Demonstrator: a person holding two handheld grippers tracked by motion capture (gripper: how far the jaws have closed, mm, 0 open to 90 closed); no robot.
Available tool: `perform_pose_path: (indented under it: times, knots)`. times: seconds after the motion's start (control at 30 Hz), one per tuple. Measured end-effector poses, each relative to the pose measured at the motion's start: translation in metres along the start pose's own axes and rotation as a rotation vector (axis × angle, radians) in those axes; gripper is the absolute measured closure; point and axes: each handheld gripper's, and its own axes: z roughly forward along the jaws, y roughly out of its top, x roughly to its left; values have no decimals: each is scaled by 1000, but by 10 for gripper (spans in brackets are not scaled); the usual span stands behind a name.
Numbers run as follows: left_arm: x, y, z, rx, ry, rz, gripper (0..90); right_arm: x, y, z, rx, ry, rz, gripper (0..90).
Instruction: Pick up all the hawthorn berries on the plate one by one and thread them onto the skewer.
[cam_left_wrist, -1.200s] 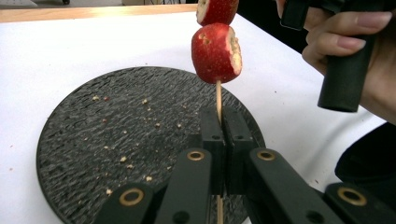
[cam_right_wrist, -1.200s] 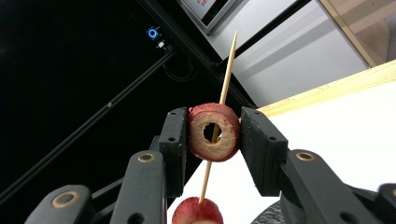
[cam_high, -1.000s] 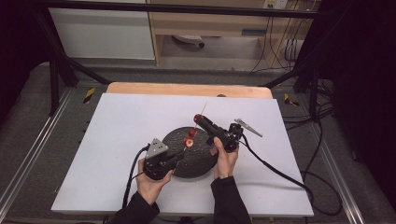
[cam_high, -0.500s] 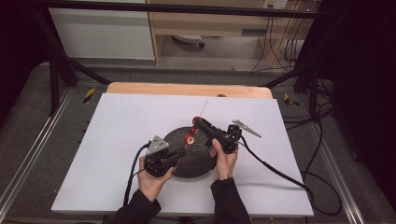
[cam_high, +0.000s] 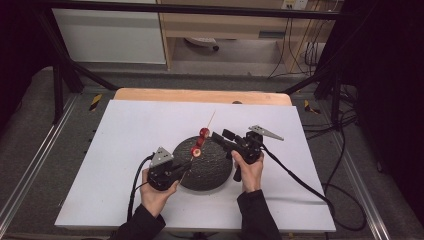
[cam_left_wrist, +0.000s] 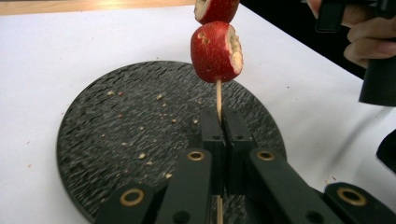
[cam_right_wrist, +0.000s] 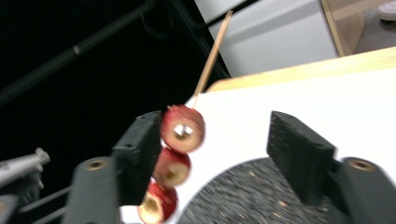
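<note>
Wooden and thin, the skewer (cam_left_wrist: 218, 100) we pinch low down in the pressed-together fingers (cam_left_wrist: 212, 135) of the left gripper (cam_high: 176, 171) looks light but brittle, so we judge the bare stick under the fruit the safest hold. Our right gripper (cam_high: 220, 136) has its fingers (cam_right_wrist: 299, 154) spread wide beside the red fruit pieces (cam_right_wrist: 183, 128), which look soft, cut-faced and easily bruised. It all hangs tilted over the black plate (cam_high: 212, 172) on the white tabletop (cam_high: 125, 130).

White-topped table (cam_high: 125, 150), wooden far edge, a round black crumb-flecked plate (cam_high: 210, 172) near its front.
</note>
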Motion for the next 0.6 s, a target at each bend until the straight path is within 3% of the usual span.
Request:
perform_pose_path:
  times: [0.23, 0.3, 0.6]
  knots:
    - [8, -2, -6, 35, 8, 21, 886, -11, 0, -15, 141, -57, -100, 138]
    - [9, -2, -7, 44, 9, 27, 886, -15, -2, -20, 178, -79, -141, 108]
    - [14, 0, -12, 89, 16, 63, 886, -32, -12, -37, 302, -114, -240, 36]
